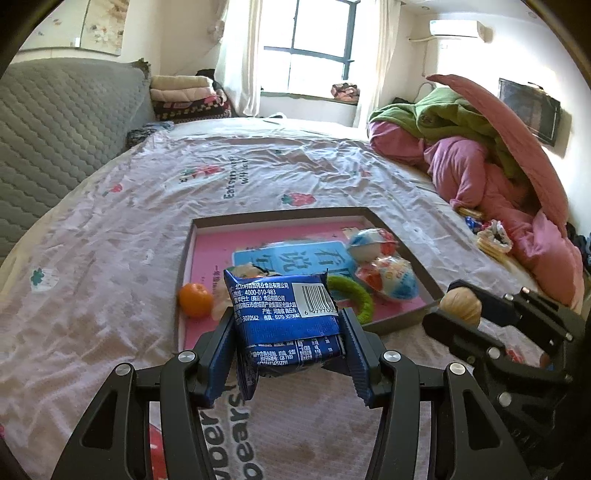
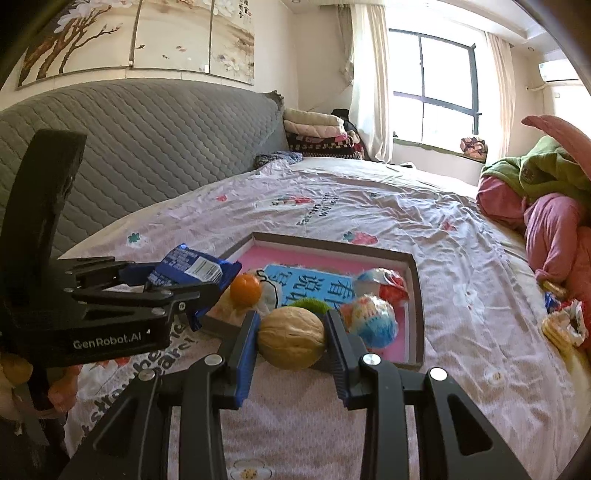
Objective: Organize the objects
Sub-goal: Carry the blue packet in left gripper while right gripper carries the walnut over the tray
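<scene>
Currently, left wrist view: the left gripper [image 1: 286,325] pinches a blue snack packet [image 1: 284,314] above the near edge of the shallow box [image 1: 402,240] on the bed. Right wrist view: the right gripper [image 2: 291,332] clamps a walnut [image 2: 291,338] before that box's near rim, just beside the wrapped balls [image 2: 373,321].

I'm over a bed [image 1: 110,258] with a pale strawberry-print sheet. Grey quilted headboard [image 2: 147,147] left of my tools, window [image 1: 317,40] with white curtains dead ahead, daylight flooding in. Pink and green quilts [image 1: 480,147] piled right, AC unit [image 1: 458,29] high right.
</scene>
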The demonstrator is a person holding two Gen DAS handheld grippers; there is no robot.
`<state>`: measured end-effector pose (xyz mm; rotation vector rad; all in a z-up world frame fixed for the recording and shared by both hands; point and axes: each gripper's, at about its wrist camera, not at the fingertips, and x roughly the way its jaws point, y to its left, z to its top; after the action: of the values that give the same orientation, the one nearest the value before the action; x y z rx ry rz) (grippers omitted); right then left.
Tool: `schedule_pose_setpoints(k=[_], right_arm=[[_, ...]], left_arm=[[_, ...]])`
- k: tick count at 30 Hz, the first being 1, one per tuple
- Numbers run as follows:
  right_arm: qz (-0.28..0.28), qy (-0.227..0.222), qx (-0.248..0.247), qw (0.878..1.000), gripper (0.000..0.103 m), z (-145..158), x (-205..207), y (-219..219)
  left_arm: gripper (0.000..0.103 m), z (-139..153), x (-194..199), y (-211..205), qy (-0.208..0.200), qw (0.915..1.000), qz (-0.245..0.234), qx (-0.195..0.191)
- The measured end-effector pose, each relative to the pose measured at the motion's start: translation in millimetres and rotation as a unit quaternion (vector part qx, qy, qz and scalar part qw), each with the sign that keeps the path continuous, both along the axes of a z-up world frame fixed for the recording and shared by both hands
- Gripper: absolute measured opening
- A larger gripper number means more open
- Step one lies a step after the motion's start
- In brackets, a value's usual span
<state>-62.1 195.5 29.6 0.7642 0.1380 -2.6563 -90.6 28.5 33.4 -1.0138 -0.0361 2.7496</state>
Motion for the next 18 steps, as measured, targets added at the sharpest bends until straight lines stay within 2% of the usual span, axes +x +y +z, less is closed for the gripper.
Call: schedule_pose_setpoints(k=[11,18], right_arm=[[0.005,0.005,0.002,1.0,0.036,0,-26,0],[0.013,0.011,0.004,1.0,0.036,2,-42,-2]], left_arm=[[0.056,-3,-20,-28,-0.002,0.9995,0.027,-0.018],[0.056,-7,-32,-42,-0.003,0.9996,0.027,-0.011]])
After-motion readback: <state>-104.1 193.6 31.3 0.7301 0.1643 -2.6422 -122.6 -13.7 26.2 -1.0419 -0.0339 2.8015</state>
